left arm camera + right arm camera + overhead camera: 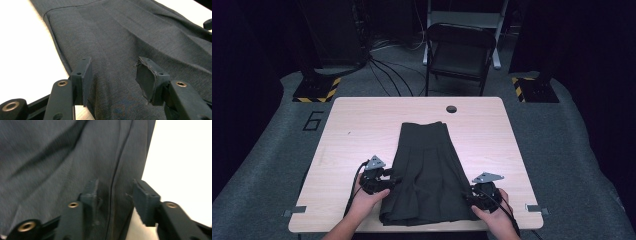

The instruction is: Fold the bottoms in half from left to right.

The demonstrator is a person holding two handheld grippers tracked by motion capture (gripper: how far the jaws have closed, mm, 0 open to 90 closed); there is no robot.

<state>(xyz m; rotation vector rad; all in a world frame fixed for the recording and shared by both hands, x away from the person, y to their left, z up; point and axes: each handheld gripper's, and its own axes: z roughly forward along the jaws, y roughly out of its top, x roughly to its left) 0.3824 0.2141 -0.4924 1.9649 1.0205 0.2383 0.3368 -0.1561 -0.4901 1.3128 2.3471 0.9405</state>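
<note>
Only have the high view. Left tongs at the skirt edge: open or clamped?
Observer: Open. The left tongs stand apart above the skirt, gripping nothing.
Operator: Right side?
Observer: The right tongs are open too, astride a pleat line near the skirt's edge.
Operator: Pad wear?
Observer: One left pad has a torn, frayed rim.
</note>
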